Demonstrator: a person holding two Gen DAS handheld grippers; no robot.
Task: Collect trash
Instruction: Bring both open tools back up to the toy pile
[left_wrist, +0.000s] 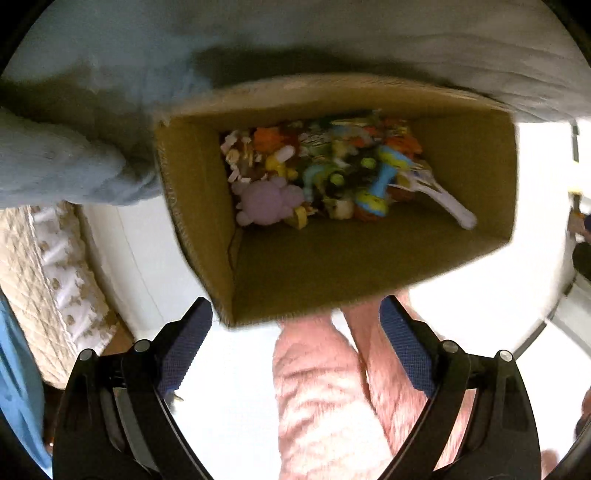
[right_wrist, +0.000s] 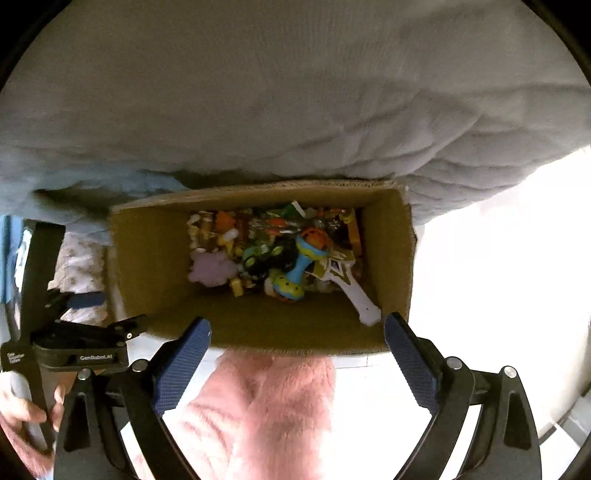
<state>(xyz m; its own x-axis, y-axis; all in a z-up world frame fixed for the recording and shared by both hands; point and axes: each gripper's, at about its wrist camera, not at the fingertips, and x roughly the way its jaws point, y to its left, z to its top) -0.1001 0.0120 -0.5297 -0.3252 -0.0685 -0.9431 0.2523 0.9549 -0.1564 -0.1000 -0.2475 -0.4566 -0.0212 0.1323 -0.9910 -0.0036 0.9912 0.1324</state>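
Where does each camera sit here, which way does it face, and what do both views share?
Left wrist: on the left gripper, looking steeply down into the cardboard box; own open fingers and pink-clad legs show.
Right wrist: on the right gripper, facing straight down at the box; open fingers, left gripper and hand show.
Shared: box, toys, blue rattle, grey bedding.

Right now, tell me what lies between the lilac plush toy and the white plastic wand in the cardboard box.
In both wrist views, a blue-and-yellow rattle and green-black toy cars lie between the lilac plush toy and the white plastic wand in the cardboard box.
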